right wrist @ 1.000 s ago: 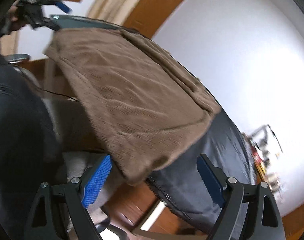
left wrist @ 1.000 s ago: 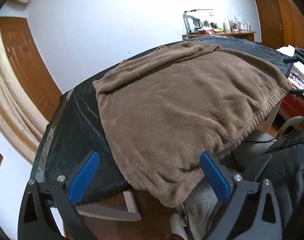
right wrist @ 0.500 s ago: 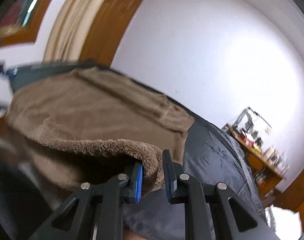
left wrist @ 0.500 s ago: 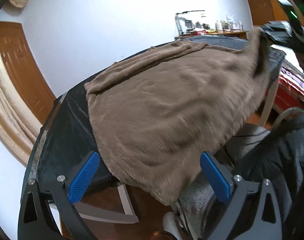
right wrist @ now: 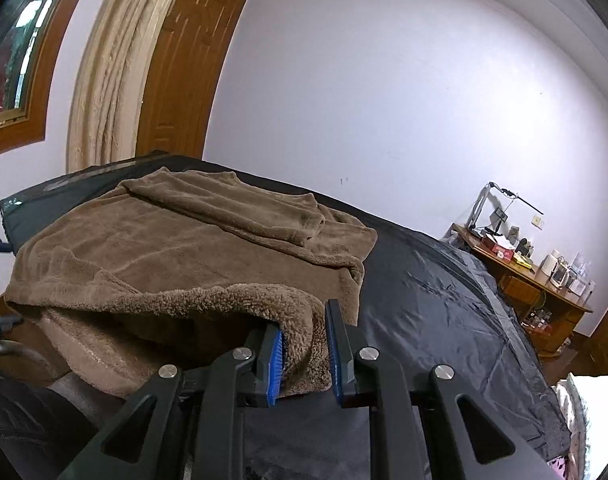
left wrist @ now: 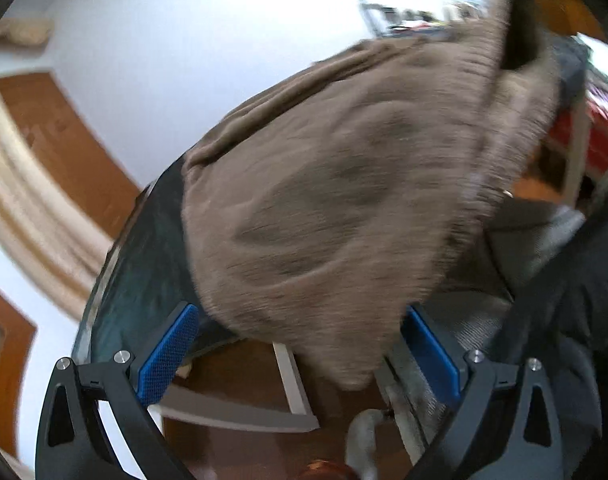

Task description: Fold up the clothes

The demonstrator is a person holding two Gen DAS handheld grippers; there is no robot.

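Note:
A brown fleece garment (right wrist: 192, 248) lies spread over a table with a black cover (right wrist: 431, 308). My right gripper (right wrist: 304, 344) is shut on the garment's near hem corner and holds it lifted off the table. In the left wrist view the same brown garment (left wrist: 343, 200) hangs over the table's near edge. Its lowest corner droops between the wide-apart blue pads (left wrist: 168, 354) of my left gripper (left wrist: 300, 354), which is open; the pads do not press on the cloth. That view is blurred by motion. The far right corner of the garment is raised there.
A wooden side table (right wrist: 531, 280) with bottles and a lamp stands at the far wall. A wooden door (right wrist: 184, 72) and beige curtain (right wrist: 104, 80) are at the left. A person's dark clothing (left wrist: 563, 320) is close on the right. The wooden floor (left wrist: 244, 368) lies below.
My right gripper went from open to shut on the garment's hem corner and lifted it. My left gripper, still open, sank closer to the hanging corner.

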